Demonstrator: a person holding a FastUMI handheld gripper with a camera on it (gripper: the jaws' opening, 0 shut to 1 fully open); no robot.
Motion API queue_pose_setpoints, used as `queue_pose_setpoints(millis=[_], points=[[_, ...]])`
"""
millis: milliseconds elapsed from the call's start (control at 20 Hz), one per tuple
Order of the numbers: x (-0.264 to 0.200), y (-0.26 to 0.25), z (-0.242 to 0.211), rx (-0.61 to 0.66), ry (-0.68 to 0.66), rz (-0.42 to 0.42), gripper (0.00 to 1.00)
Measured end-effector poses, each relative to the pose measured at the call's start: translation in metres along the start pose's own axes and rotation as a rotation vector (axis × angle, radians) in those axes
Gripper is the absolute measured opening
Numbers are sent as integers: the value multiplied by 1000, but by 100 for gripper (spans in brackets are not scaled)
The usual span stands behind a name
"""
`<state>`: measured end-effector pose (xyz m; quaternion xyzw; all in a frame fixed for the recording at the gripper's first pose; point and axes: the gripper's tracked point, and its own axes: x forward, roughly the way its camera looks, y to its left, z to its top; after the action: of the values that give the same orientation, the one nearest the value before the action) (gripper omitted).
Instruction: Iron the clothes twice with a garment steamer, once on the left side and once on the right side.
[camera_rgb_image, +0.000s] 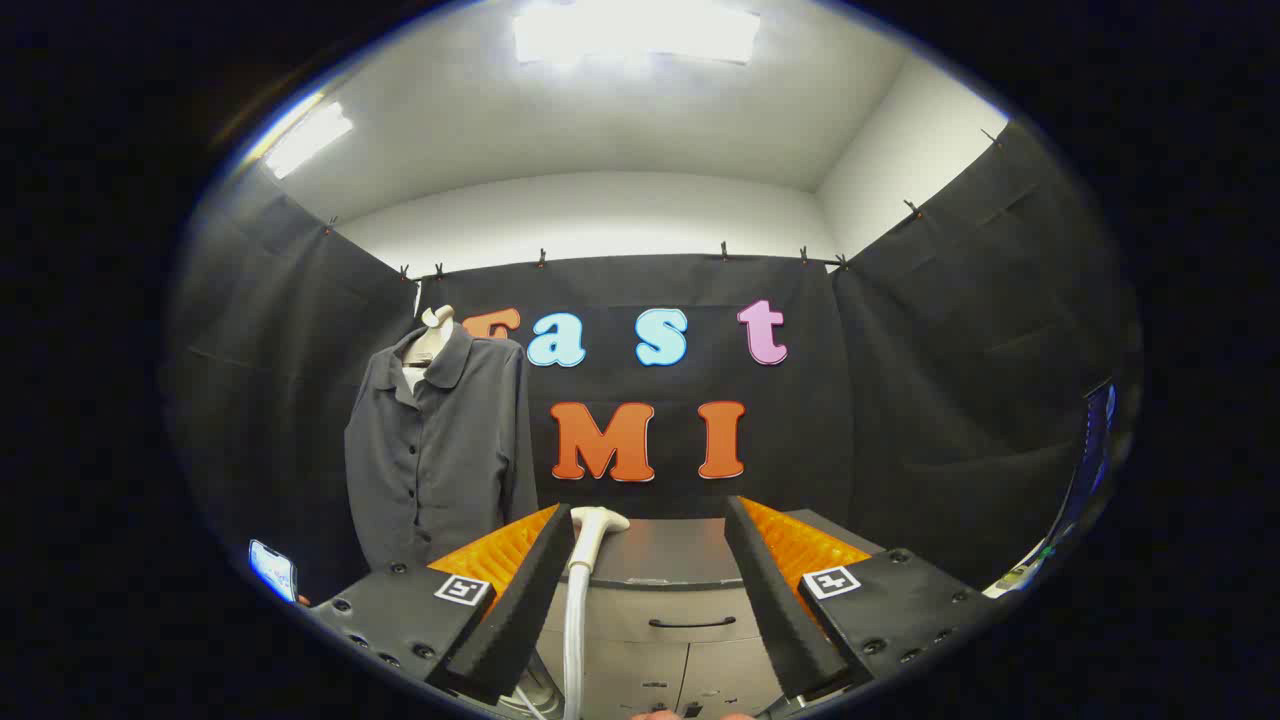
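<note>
Phone (272, 570) with a lit screen sits at the far left, low beside the gripper body. Next comes the grey shirt (437, 450), buttoned and hung on a pale mannequin neck (433, 333) against the booth's black wall; it hangs beyond the left finger and well apart from it. Gripper (648, 600) fingers stand wide apart, with nothing pressed between them.

Steamer head (597, 525), white, rises in the gap between the fingers, close to the left finger's inner face; whether it touches that finger cannot be told. The right finger is clear of it. The white hose (575, 640) runs down from the head towards the bottom of the view, between the fingers.

Cabinet (680, 610) with a dark top and a dark drawer handle (692, 623) stands ahead of the fingers, behind the steamer head. Fingertips of a person (660, 715) show at the bottom, between the finger bases. At the far right, a screen edge (1095, 440) shows against the side wall.
</note>
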<state>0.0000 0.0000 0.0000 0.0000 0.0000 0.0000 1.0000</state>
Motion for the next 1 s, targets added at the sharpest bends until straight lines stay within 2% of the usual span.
queue_pose_setpoints(millis=[600, 1000], points=[[33, 55, -16, 2, 22, -39, 98], [43, 52, -23, 19, 34, -82, 98]])
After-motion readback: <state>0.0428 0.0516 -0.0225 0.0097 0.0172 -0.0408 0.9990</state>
